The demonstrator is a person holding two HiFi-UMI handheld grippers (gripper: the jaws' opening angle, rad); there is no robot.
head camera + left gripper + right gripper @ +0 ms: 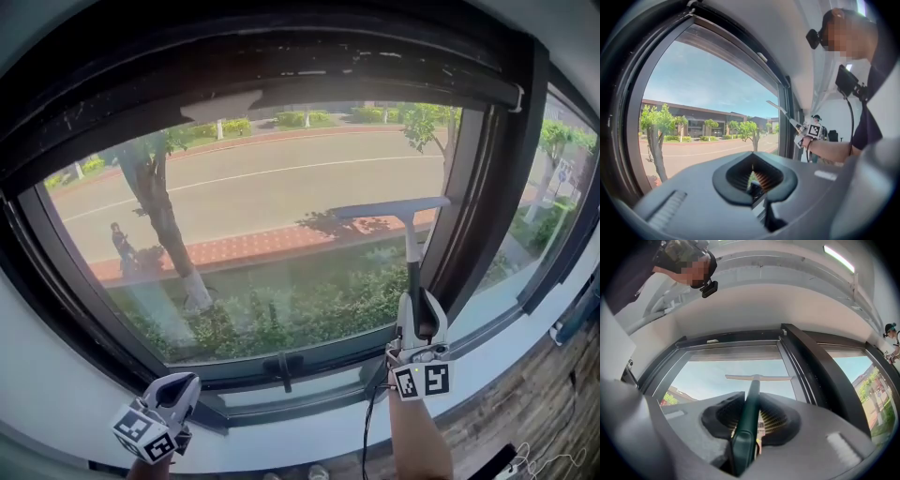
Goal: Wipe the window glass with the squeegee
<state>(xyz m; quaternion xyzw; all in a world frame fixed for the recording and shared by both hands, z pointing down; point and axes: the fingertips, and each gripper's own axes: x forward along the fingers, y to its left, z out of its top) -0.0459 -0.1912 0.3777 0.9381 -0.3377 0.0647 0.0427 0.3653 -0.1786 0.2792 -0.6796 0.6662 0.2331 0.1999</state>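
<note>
The window glass (262,216) fills the middle of the head view inside a dark frame. My right gripper (418,323) is shut on the dark green handle of the squeegee (410,246), whose pale blade (389,208) lies across the right part of the pane. In the right gripper view the squeegee (750,404) runs up between the jaws to the blade (758,378) against the glass. My left gripper (184,389) hangs low at the left by the sill, shut and empty. In the left gripper view the jaws are closed with nothing between them, and the squeegee (780,111) shows far off.
A dark vertical frame post (487,187) stands just right of the blade, with a second pane (553,178) beyond it. A window latch (283,367) sits on the bottom rail. A cable (370,422) hangs below my right gripper. Wooden floor (525,403) shows at lower right.
</note>
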